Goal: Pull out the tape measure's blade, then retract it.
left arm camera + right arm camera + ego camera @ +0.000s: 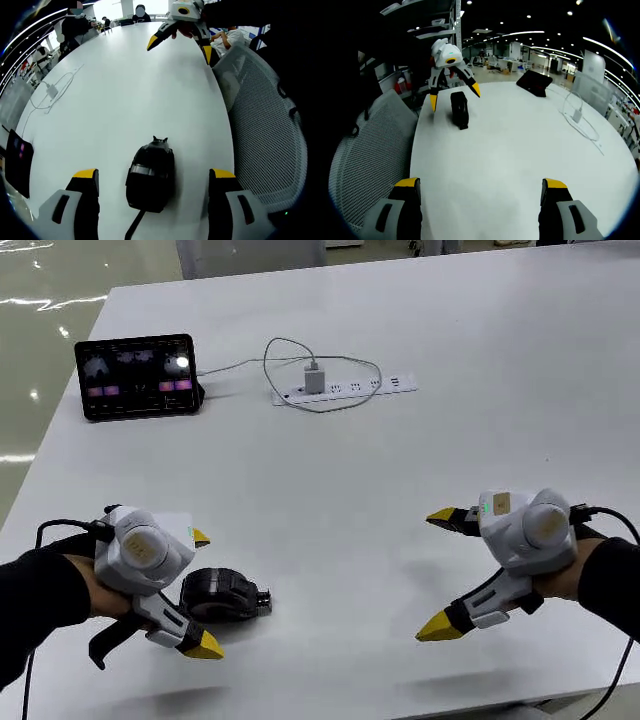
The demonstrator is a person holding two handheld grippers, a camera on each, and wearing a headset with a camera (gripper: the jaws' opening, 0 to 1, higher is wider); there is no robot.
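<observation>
A black tape measure (222,595) lies on the white table, its blade tip facing right. In the left gripper view the tape measure (151,172) sits between the yellow-tipped jaws without touching either. My left gripper (201,592) is open around it at the near left. My right gripper (436,572) is open and holds nothing at the near right, well apart from the tape measure. From the right gripper view I see the tape measure (459,109) and the left gripper (454,97) across the table. The blade is not drawn out.
A dark tablet (137,376) stands at the back left. A white power strip (345,388) with a charger and looped cable lies behind the middle. A mesh chair (272,130) sits off the table's near edge. People sit at the far end.
</observation>
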